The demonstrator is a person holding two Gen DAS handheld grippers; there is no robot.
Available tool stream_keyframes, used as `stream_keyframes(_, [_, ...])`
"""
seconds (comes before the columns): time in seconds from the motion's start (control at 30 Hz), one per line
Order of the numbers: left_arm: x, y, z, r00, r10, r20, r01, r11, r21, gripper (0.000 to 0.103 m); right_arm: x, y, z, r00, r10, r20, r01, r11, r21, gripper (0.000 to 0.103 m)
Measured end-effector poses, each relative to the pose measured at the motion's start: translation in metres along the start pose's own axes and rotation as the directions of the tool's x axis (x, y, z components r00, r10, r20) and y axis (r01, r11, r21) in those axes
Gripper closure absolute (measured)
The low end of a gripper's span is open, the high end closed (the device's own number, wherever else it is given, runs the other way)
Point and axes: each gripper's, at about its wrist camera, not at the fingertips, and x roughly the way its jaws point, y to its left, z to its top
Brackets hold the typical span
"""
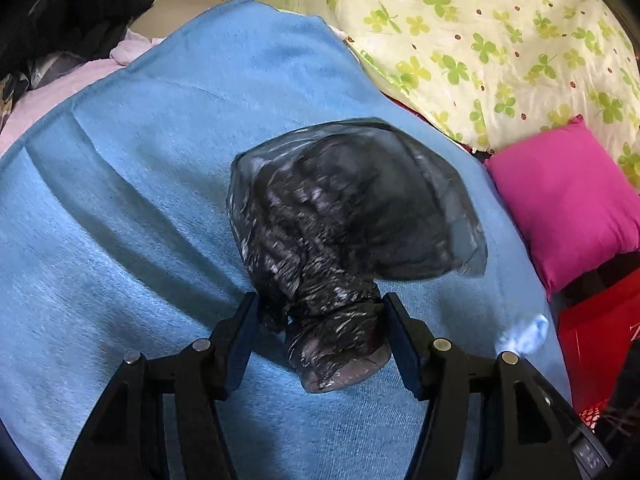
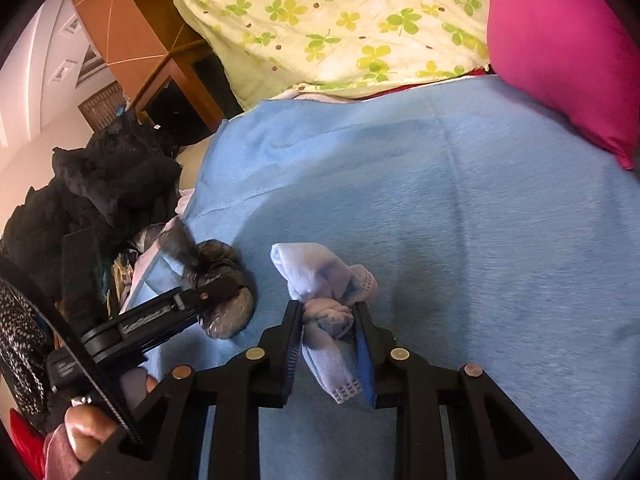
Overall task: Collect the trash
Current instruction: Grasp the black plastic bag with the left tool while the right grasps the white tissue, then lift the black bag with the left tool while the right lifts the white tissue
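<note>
Lay on the blue blanket [image 1: 140,208], near its left edge beside a heap of dark clothes [image 2: 100,184]: a dark grey plastic bag [image 1: 344,208], thin, crinkled, half see-through, bunched into a twisted neck and ballooning wider beyond it. Was clasped at that neck by the left gripper [image 1: 320,312], pads pressed on both sides. Sat just right of the bag: a crumpled pale-blue face mask [image 2: 324,280], knotted into a wad, ribbed white ends sticking out. Was pinched at the knot by the right gripper [image 2: 328,316], jaws drawn tight. Behind, a clover-print quilt [image 2: 340,20] and a pink cushion [image 1: 564,200].
</note>
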Motion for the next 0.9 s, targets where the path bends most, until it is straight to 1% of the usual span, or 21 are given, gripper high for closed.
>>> stream_keyframes(0.07, [0.0,-0.003,0.0,1.0,-0.002,0.003,0.002,1.0,0.0,0.056,-0.009,-0.002,-0.001,1.0,-0.002,0.004,0.002,1.0,-0.005,0.076])
stream_keyframes(0.1, [0.0,-0.004,0.0,1.0,0.002,0.0,-0.002,1.0,0.001,0.058,-0.013,-0.003,-0.002,1.0,-0.003,0.007,0.004,1.0,-0.007,0.076])
stream_keyframes(0.17, [-0.001,-0.007,-0.001,1.0,0.011,0.006,-0.011,1.0,0.011,0.065,-0.024,-0.004,-0.002,1.0,-0.007,0.02,0.007,1.0,-0.012,0.076])
stream_keyframes(0.23, [-0.006,-0.013,-0.002,1.0,0.028,0.015,-0.028,0.999,0.027,0.067,-0.034,-0.006,-0.001,0.999,-0.007,0.035,0.007,1.0,-0.012,0.076])
stream_keyframes(0.4, [-0.036,-0.037,-0.006,0.995,0.045,0.084,-0.052,0.995,0.082,0.068,-0.063,-0.007,0.0,0.997,-0.008,0.076,0.01,1.0,-0.023,0.076])
stream_keyframes(0.5, [-0.061,-0.054,-0.015,0.99,0.046,0.136,-0.06,0.993,0.1,0.068,-0.083,-0.006,-0.002,0.995,-0.014,0.099,0.018,0.999,-0.036,0.076])
stream_keyframes(0.57, [-0.075,-0.067,-0.025,0.984,0.058,0.168,-0.079,0.989,0.125,0.068,-0.099,-0.005,-0.004,0.993,-0.021,0.12,0.027,0.999,-0.047,0.076])
stream_keyframes(0.6, [-0.083,-0.075,-0.031,0.981,0.06,0.185,-0.088,0.985,0.146,0.068,-0.105,-0.005,-0.005,0.991,-0.022,0.128,0.029,0.998,-0.052,0.076])
stream_keyframes(0.7, [-0.1,-0.096,-0.042,0.978,0.06,0.199,-0.102,0.973,0.207,0.068,-0.128,-0.006,-0.007,0.986,-0.028,0.162,0.039,0.997,-0.064,0.076])
stream_keyframes(0.77, [-0.115,-0.108,-0.05,0.973,0.057,0.222,-0.112,0.963,0.246,0.068,-0.143,-0.007,-0.01,0.982,-0.031,0.185,0.045,0.997,-0.069,0.076])
stream_keyframes(0.83, [-0.131,-0.117,-0.057,0.964,0.058,0.259,-0.133,0.95,0.281,0.068,-0.156,-0.007,-0.013,0.977,-0.04,0.208,0.057,0.995,-0.078,0.076])
stream_keyframes(0.9, [-0.146,-0.125,-0.064,0.951,0.064,0.303,-0.163,0.936,0.312,0.068,-0.17,-0.007,-0.019,0.973,-0.041,0.226,0.061,0.995,-0.082,0.076])
